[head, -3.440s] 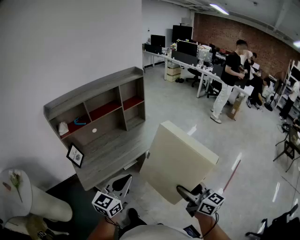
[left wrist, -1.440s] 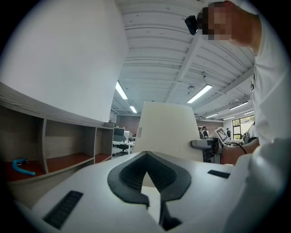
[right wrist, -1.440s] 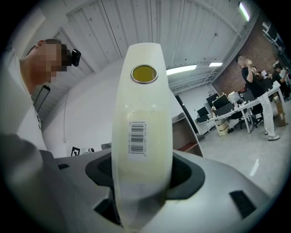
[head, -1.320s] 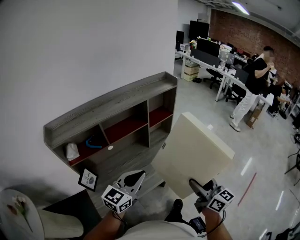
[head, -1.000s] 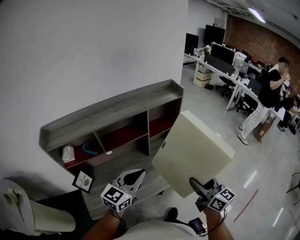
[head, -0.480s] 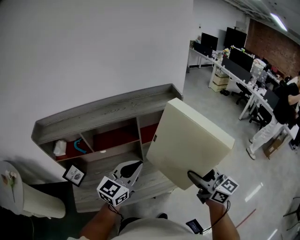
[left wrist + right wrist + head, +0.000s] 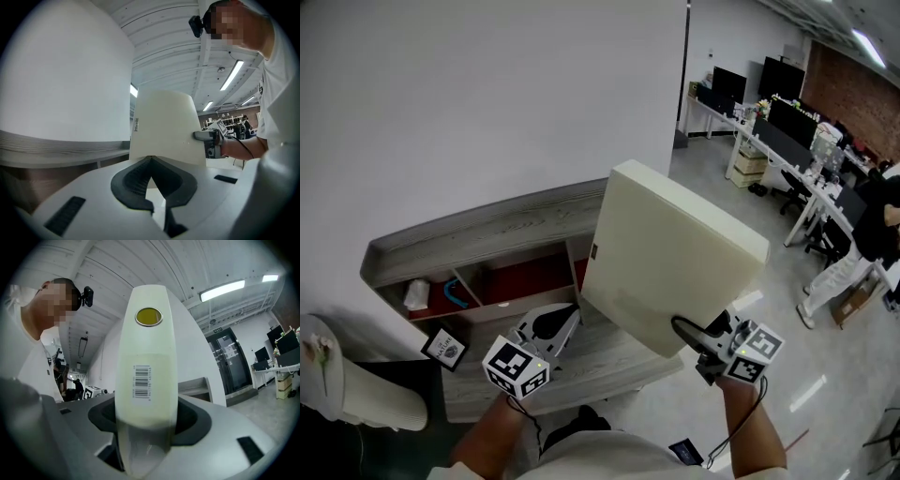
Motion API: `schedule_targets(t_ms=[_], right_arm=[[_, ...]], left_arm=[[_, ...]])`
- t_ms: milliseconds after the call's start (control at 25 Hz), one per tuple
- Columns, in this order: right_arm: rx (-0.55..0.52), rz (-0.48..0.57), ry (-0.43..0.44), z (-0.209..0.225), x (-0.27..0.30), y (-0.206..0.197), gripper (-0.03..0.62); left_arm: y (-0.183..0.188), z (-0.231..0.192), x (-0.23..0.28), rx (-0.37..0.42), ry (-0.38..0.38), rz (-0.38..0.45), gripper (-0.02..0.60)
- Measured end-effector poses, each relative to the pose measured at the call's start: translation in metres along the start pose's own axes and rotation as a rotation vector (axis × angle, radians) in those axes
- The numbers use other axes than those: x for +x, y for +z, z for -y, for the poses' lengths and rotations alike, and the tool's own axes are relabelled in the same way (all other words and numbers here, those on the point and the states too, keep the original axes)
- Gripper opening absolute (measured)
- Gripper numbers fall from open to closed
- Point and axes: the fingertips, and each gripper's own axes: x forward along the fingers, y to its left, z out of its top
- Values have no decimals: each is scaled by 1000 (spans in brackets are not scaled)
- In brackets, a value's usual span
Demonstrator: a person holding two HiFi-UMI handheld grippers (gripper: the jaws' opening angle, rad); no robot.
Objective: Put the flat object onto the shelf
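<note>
flat object (image 7: 675, 262), lower edge clamped in the right gripper (image 7: 698, 339), slants up in front of the right end of the shelf (image 7: 487, 234). left gripper (image 7: 546, 323), closed and empty, hangs nearer the shelf's middle.

Free along shelf (image 7: 478, 239) top and in red-floored middle compartment (image 7: 520, 281); crowded in left compartment (image 7: 434, 279) by white bundle (image 7: 415, 293), blue hook (image 7: 455, 292).

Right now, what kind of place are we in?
Probably an open-plan office: long desks carrying monitors, a brick wall behind them, and a grey shelf unit against the white wall.
</note>
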Motion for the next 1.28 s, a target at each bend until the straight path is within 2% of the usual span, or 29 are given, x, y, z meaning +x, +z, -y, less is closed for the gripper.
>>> schedule_targets(t_ms=[520,880,1080,1280], right_arm=[[-88,12,67,24,89,57,290],[-129,0,103,36,151,77,290],[-126,-24,135,52,178,83,290],[-127,-61,182,79,200,87,290]], left_arm=[[36,-73,18,67,-1,36,12],[46,-121,24,86,2,37,12],[46,-140,27,77,21,32,12],[47,-156,32,76,76,36,12]])
